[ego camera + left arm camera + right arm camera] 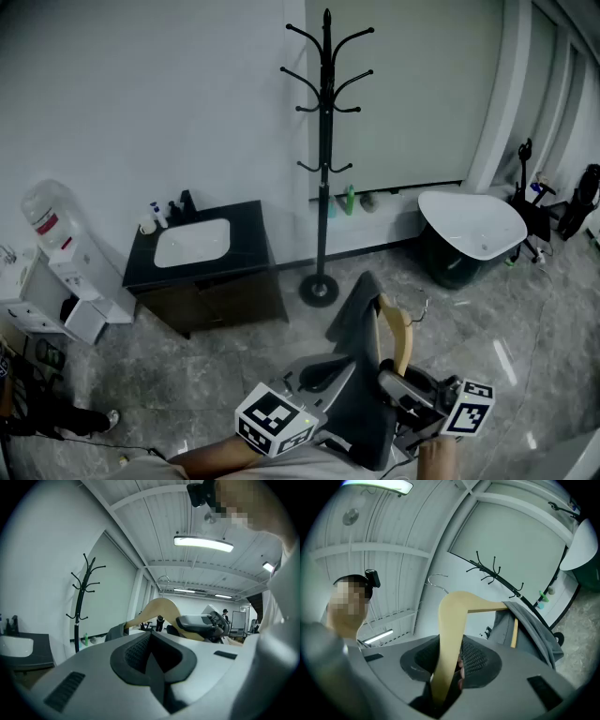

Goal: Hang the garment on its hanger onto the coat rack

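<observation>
The black coat rack point(324, 141) stands against the wall ahead, its round base point(319, 289) on the marble floor. My right gripper point(398, 389) is shut on one arm of the wooden hanger point(397, 333), held low in front of me. In the right gripper view the hanger point(452, 630) runs up between the pads of the right gripper point(450, 663), its wire hook point(436, 581) at the top. The grey garment point(529, 625) drapes over the far arm. My left gripper point(154, 660) sits beside the garment point(361, 375) with its jaws together and nothing visible between them.
A black cabinet point(202, 272) with a white basin stands left of the rack, and a water dispenser point(56, 253) further left. A white tub point(469, 230) sits at the right. Small bottles point(349, 199) stand at the wall's foot. A person's shoe point(103, 419) shows at the lower left.
</observation>
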`<act>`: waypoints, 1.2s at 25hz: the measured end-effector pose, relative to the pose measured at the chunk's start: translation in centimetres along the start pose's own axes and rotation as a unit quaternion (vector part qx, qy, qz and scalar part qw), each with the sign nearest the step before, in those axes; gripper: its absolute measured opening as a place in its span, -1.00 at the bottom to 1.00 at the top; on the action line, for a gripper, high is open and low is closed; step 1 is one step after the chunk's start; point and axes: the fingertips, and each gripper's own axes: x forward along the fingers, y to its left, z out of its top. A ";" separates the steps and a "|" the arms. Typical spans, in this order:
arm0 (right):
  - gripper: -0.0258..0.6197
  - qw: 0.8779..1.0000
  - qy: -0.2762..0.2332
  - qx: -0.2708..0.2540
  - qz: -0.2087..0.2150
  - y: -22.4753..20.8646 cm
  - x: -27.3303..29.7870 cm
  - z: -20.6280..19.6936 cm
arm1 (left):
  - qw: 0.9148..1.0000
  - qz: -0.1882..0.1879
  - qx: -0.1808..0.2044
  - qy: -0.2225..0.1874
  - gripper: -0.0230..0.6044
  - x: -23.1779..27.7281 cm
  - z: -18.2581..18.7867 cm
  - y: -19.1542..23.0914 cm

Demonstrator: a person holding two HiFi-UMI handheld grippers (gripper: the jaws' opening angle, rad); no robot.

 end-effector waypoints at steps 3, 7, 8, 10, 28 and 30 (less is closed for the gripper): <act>-0.54 1.000 0.001 0.000 0.000 0.0 0.1 0.1 | 1.000 0.001 0.000 0.000 -0.91 0.0 0.1 0.1; -0.54 1.000 0.001 -0.001 0.002 0.0 0.1 0.2 | 1.000 0.001 0.000 0.001 -0.91 0.2 0.1 0.2; -0.54 1.000 0.001 -0.001 0.002 0.0 0.1 0.3 | 1.000 0.001 -0.001 0.001 -0.91 0.2 0.1 0.2; -0.54 1.000 0.002 -0.003 0.001 0.0 0.1 0.2 | 1.000 0.001 -0.001 0.001 -0.91 0.2 0.1 0.2; -0.54 0.999 -0.008 0.030 0.020 -2.8 -2.8 3.3 | 1.000 0.025 0.000 0.003 -0.91 4.0 -0.3 -0.3; -0.54 0.999 -0.006 0.032 0.021 -3.4 -2.7 3.7 | 1.000 0.027 -0.001 0.003 -0.91 4.5 -0.1 -0.1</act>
